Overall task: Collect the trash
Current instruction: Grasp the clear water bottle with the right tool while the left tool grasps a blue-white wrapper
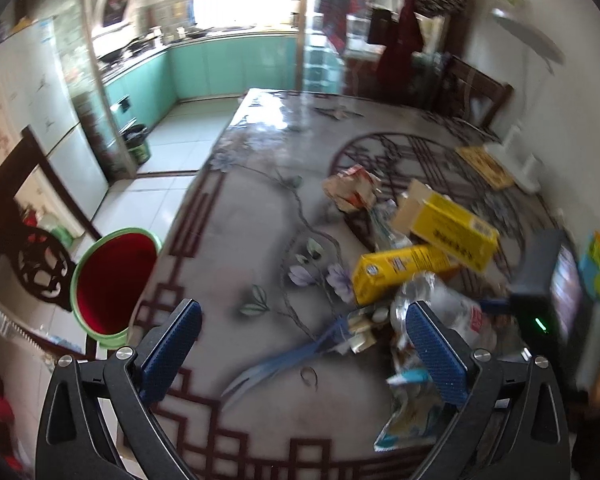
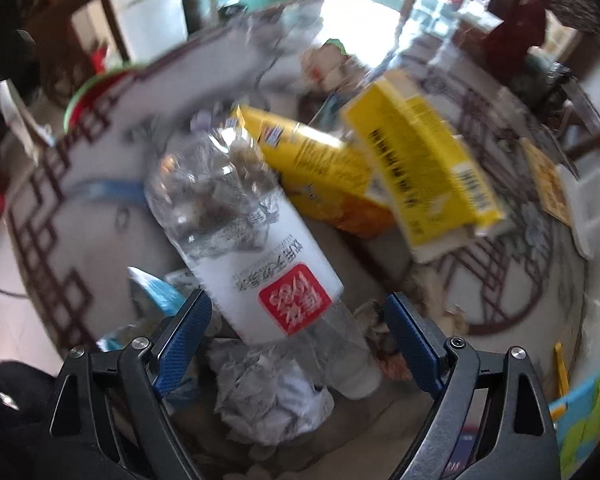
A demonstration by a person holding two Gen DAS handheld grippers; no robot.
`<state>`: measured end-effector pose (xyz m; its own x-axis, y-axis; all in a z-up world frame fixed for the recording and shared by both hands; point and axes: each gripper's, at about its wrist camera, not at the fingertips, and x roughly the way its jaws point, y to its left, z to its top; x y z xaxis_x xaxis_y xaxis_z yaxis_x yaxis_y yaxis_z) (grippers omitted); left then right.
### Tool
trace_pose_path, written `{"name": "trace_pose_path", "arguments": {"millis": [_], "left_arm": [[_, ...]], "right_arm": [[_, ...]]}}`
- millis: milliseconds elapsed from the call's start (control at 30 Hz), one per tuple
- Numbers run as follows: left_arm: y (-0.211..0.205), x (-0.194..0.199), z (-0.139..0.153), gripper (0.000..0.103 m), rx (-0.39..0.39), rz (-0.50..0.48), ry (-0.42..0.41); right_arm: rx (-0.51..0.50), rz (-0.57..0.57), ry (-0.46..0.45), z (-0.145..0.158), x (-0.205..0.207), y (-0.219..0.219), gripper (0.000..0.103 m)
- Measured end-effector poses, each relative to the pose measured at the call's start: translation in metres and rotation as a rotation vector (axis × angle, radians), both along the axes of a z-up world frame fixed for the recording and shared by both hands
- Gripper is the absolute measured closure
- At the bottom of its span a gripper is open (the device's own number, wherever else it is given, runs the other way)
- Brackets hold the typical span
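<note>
A trash heap lies on the patterned table [image 1: 252,220]. A crushed clear bottle [image 2: 260,248] with a white label lies on crumpled paper [image 2: 268,392]. My right gripper [image 2: 296,302] points down over it, open. The bottle's lower part is between the fingers, near the left pad, with a gap at the right pad. Two yellow boxes [image 2: 416,160] [image 2: 320,172] lean behind the bottle. My left gripper [image 1: 304,312] is open wide above the table, left of the bottle [image 1: 452,304]. A blue strip [image 1: 284,356] lies below its fingers.
A red bin with a green rim [image 1: 114,280] stands on the floor at the table's left edge. A crumpled carton [image 1: 352,188] lies beyond the yellow boxes [image 1: 448,228]. A blue-and-white wrapper [image 1: 408,420] lies by the near edge. Dark chairs flank the table.
</note>
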<state>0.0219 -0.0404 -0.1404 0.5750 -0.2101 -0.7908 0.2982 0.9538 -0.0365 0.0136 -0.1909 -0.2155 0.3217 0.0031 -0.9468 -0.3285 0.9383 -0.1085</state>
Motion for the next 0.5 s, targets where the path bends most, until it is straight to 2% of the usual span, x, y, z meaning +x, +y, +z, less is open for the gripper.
{"name": "trace_pose_path", "arguments": {"millis": [67, 133, 200, 300, 367, 500], "left_arm": [[-0.003, -0.007, -0.004, 0.001, 0.007, -0.043, 0.002], [-0.005, -0.013, -0.009, 0.001, -0.005, -0.092, 0.023], [-0.01, -0.018, -0.016, 0.001, -0.023, -0.149, 0.062], [-0.025, -0.024, -0.031, 0.001, -0.045, -0.24, 0.122], [-0.039, -0.026, -0.053, 0.001, -0.046, -0.298, 0.211], [-0.06, -0.025, -0.101, 0.002, -0.056, -0.314, 0.381]], "right_arm": [[-0.001, -0.001, -0.018, 0.001, 0.001, -0.001, 0.042], [0.044, -0.002, -0.021, 0.005, 0.002, -0.003, 0.047], [0.113, -0.018, -0.042, 0.016, 0.002, -0.01, 0.048], [0.194, -0.07, -0.121, 0.049, 0.002, -0.023, 0.048], [0.236, -0.103, -0.16, 0.067, 0.001, -0.033, 0.048], [0.273, -0.172, -0.227, 0.093, 0.004, -0.051, 0.048]]}}
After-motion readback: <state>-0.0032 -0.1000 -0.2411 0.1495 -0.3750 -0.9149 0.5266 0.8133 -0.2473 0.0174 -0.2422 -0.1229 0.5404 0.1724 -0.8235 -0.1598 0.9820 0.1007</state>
